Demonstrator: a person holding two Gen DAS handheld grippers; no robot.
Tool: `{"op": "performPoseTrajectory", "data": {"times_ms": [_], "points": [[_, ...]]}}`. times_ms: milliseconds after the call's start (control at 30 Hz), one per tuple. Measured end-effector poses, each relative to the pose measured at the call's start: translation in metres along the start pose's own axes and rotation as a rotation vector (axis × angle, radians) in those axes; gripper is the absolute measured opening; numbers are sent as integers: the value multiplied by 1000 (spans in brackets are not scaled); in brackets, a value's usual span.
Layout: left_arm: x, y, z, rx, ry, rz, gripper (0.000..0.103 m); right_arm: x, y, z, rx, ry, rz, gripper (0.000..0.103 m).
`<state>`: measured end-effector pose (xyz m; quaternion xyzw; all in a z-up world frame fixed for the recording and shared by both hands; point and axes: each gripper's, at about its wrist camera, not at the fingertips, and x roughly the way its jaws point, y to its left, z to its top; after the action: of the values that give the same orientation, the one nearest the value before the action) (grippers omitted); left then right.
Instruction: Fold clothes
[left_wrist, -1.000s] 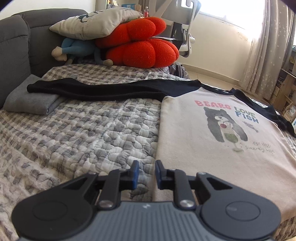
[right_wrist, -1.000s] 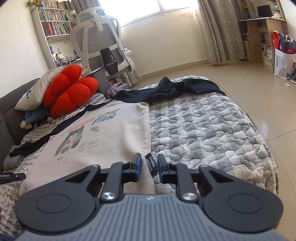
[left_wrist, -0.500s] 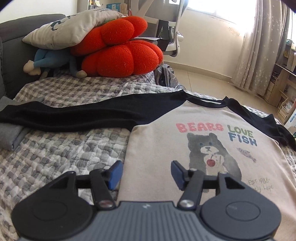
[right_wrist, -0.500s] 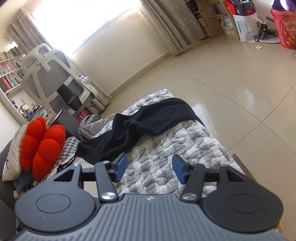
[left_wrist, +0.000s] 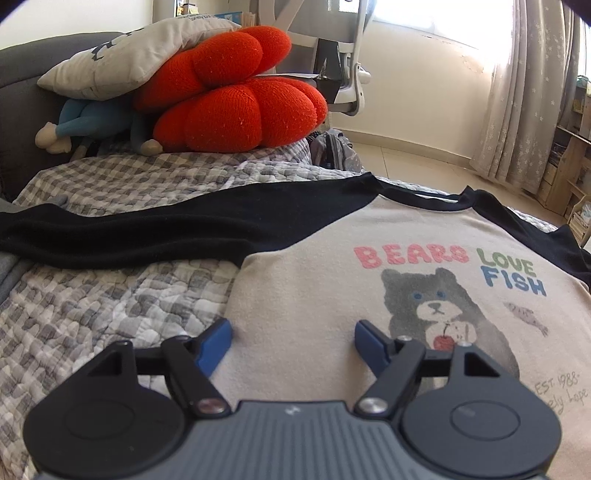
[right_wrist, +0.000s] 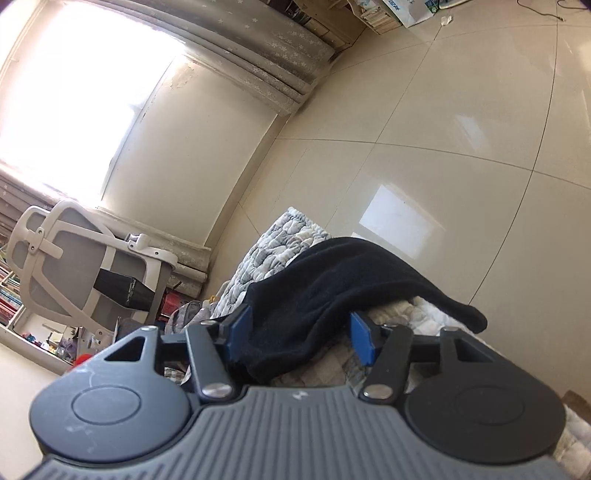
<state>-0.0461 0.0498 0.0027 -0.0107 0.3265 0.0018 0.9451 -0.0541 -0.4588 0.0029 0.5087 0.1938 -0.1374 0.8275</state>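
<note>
Beige, black-sleeved shirt (left_wrist: 314, 295); grey-checked quilt (left_wrist: 92, 314)

Bare quilt (left_wrist: 110, 306) left of the shirt (left_wrist: 314, 295) lies open — free passage there. Behind, red cushions (left_wrist: 236, 107) (pillow (left_wrist: 136, 55) atop) and an office chair (right_wrist: 85, 266) block the way.

A beige shirt (left_wrist: 314, 295) with black sleeves lies flat on the quilted bed (left_wrist: 92, 325), its bear print facing up. The left gripper (left_wrist: 291, 332) hovers over the shirt's left edge, jaws opening, nothing pinched. Red cushions (left_wrist: 232, 107) sit at the bed's far edge.
</note>
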Motion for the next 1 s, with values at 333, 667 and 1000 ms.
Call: {"op": "performPoseTrajectory", "data": {"times_ms": [333,667,1000], "points": [[0,-1,-2,11,-12,0,76,-6,-14,10,-21,-91,-33,11],[1,-1,-2,16,-15,4,77,-1,-22,42,-46,-160,-88,3],[1,-1,-3,18,-20,5,77,7,-59,30,209,75,-11,62]]}}
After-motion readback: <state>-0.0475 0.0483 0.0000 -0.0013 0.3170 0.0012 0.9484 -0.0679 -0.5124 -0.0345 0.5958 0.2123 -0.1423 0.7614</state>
